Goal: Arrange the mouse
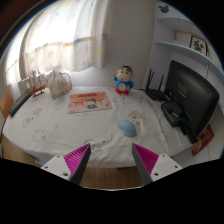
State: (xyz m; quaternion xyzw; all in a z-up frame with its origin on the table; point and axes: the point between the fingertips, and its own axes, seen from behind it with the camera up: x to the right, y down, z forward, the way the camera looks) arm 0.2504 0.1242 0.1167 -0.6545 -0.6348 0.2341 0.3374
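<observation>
A small pale blue-grey mouse (127,127) lies on the white tablecloth (70,130), next to a light pad or paper (134,119), well ahead of my fingers and a little to the right. My gripper (112,160) is open and empty, its magenta pads (77,158) spread wide over the table's near edge. Nothing stands between the fingers.
A black monitor (190,95) stands at the right with a router (154,88) behind it. A blue and white cartoon figure (123,80) sits at the back. An orange booklet (89,101) lies mid-table. Jars and a bag (57,85) stand at the back left.
</observation>
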